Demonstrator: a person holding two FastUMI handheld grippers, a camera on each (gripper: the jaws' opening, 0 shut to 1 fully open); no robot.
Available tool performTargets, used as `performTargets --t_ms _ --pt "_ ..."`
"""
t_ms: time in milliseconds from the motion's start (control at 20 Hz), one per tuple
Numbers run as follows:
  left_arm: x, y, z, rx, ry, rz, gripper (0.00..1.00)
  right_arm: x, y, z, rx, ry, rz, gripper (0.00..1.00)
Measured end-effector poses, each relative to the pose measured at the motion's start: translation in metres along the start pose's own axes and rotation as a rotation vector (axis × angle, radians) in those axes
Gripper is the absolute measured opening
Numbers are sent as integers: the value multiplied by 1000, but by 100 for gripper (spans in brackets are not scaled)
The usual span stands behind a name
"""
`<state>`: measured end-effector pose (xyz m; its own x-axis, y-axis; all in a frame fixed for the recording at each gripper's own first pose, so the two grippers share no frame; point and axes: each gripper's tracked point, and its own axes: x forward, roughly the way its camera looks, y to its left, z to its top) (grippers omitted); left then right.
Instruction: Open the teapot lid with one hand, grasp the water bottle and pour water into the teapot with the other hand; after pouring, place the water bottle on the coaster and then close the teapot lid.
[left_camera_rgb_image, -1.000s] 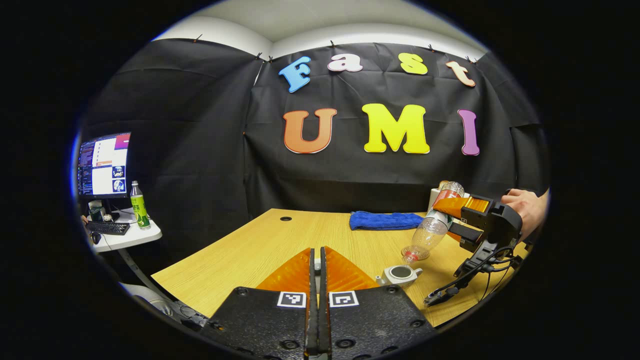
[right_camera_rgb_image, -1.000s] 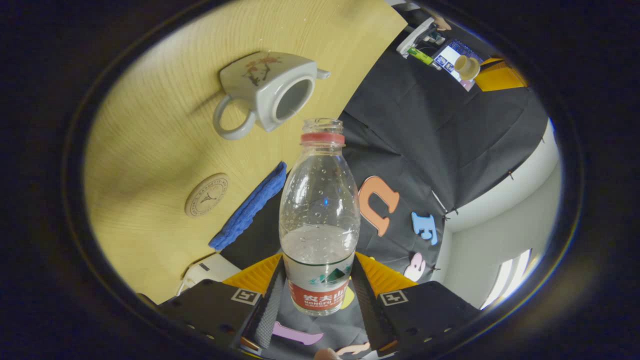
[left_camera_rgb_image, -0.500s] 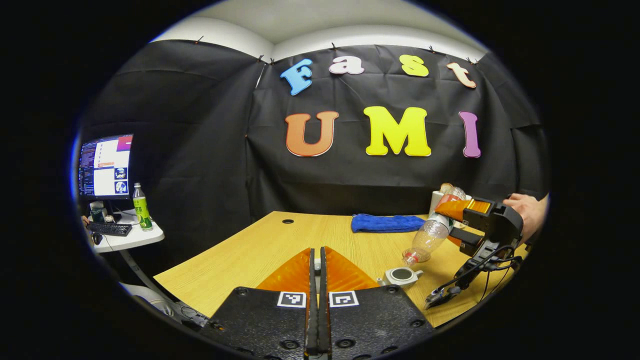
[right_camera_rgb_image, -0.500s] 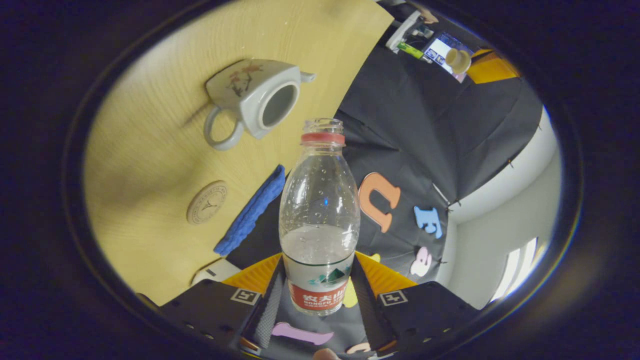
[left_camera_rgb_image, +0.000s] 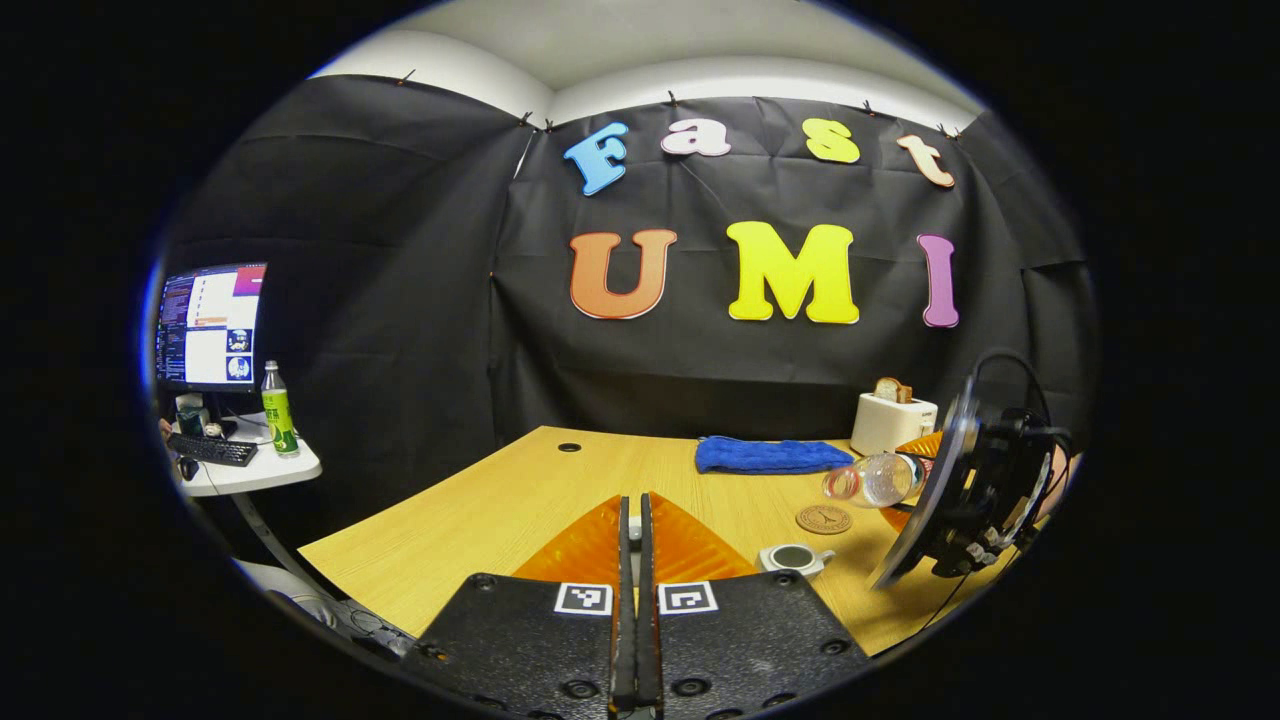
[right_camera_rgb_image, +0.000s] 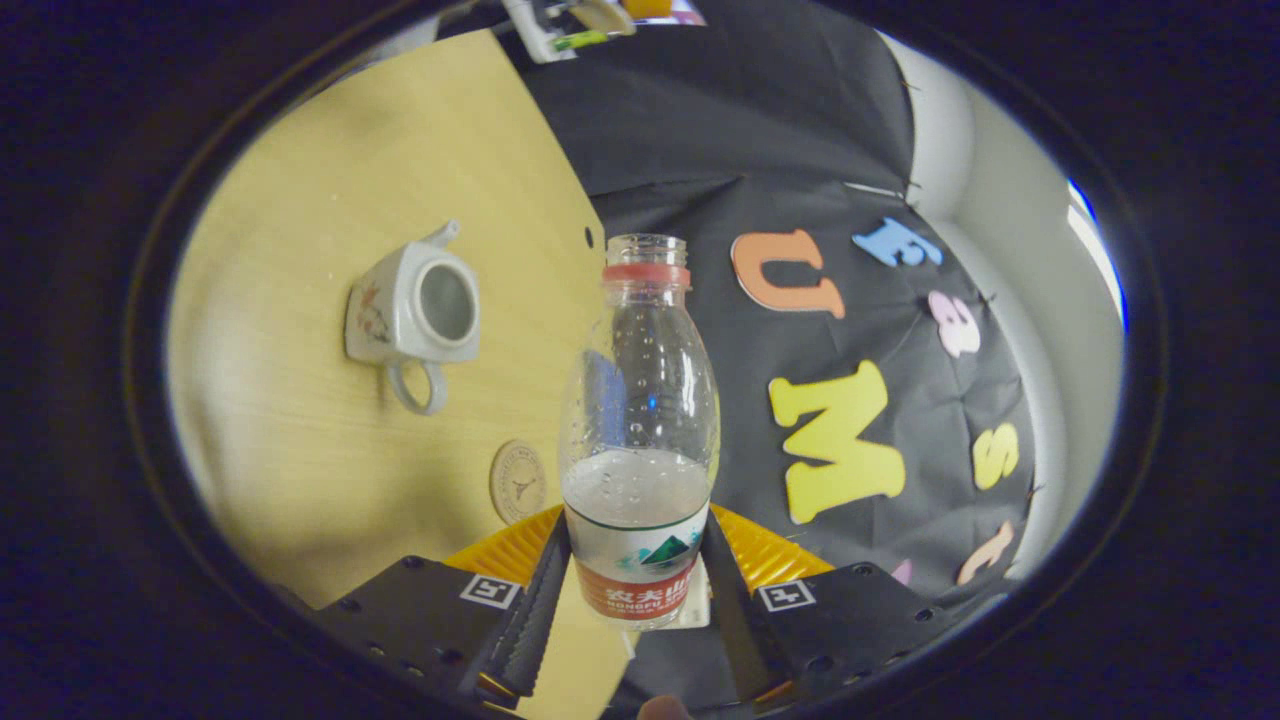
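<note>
**Between right jaws: bottle gripped, uncapped, off-vertical**

Right gripper (right_camera_rgb_image: 635, 580) pinches the water bottle (right_camera_rgb_image: 640, 440) low on its label, both fingers pressing its sides; neck points forward along the jaws, mouth open, water sitting in the lower part. From the left gripper view the bottle (left_camera_rgb_image: 870, 480) looks close to horizontal, just above the coaster (left_camera_rgb_image: 824, 519).

Risks, as judgement:
- No cap, so any dip of the neck while moving to the coaster would likely spill on the table (right_camera_rgb_image: 300, 300).
- Grip is low, so the bottle could pivot in the jaws when set down.
- Setting it down tilted risks tipping.

Coaster (right_camera_rgb_image: 518, 481) lies just ahead-left of the right jaws, near the bottle's base. Teapot (right_camera_rgb_image: 412, 316) is farther ahead-left, open, no lid on.

Left gripper (left_camera_rgb_image: 631, 530) has jaws pressed together; what they hold, if anything, cannot be told. Teapot (left_camera_rgb_image: 793, 558) sits just right of its fingertips.
</note>
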<state>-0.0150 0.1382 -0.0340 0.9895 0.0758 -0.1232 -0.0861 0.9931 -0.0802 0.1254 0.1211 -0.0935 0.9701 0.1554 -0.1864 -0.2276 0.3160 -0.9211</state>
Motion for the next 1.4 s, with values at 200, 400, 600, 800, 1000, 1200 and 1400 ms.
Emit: performTargets --t_ms 200,400,600,800,1000,1200,1400 --pt "2 -12 0 15 -2 -23 3 -14 -17 12 386 -32 37 71" --pt "2 -20 0 32 -4 -36 3 -13 -52 22 698 -93 26 71" --pt "2 -23 1 45 -5 -43 3 0 -77 22 947 -126 36 72" --pt "5 -12 -4 36 2 -25 3 34 -73 16 1113 -117 84 72" --pt "10 3 -14 25 19 6 3 73 -48 0 1123 -81 122 72" --pt "15 9 -28 19 57 24 3 104 -16 -9 1100 -75 145 72" --pt "19 5 -33 19 66 12 3 124 4 -20 1124 -52 164 72"
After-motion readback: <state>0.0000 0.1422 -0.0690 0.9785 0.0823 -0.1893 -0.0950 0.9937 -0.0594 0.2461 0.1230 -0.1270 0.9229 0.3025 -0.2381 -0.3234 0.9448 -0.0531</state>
